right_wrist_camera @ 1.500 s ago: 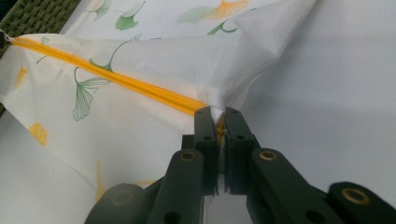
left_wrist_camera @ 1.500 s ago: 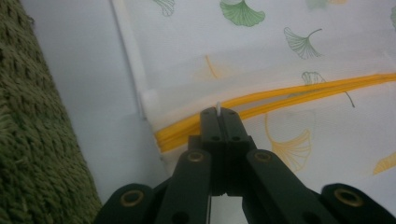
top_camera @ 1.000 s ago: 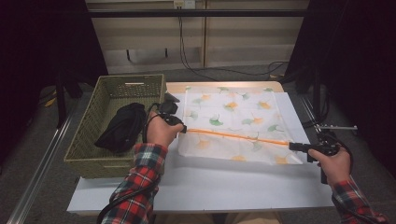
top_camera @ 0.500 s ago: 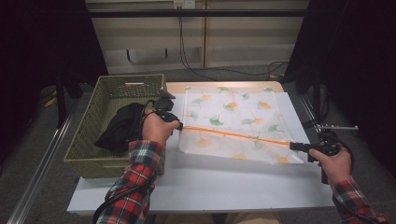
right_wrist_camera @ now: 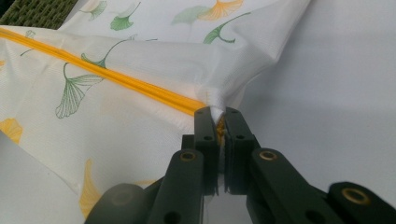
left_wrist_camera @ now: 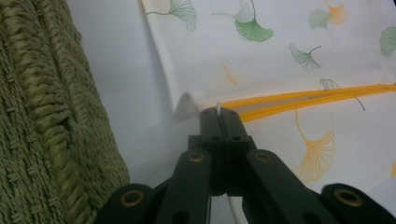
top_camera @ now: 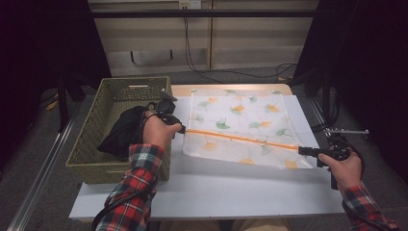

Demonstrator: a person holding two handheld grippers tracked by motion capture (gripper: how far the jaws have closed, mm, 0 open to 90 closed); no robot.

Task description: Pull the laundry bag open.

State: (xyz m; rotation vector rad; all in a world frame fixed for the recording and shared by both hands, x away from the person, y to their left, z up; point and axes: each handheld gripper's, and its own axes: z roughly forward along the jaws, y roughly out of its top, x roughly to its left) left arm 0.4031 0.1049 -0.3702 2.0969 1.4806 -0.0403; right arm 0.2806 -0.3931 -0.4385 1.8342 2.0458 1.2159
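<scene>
A white zippered bag [top_camera: 240, 127] printed with green and orange ginkgo leaves lies flat on the white table [top_camera: 231, 187], just beside a woven green basket [top_camera: 96, 144] holding a black cloth bundle [top_camera: 122, 132]. The left gripper [top_camera: 179, 129] is clenched on the zipper pull [left_wrist_camera: 218, 110] at the basket end of the orange zipper [top_camera: 240, 138]. The right gripper [top_camera: 308, 151] is clamped on the bag's fabric at the zipper's opposite end, where the cloth bunches between its jaws.
</scene>
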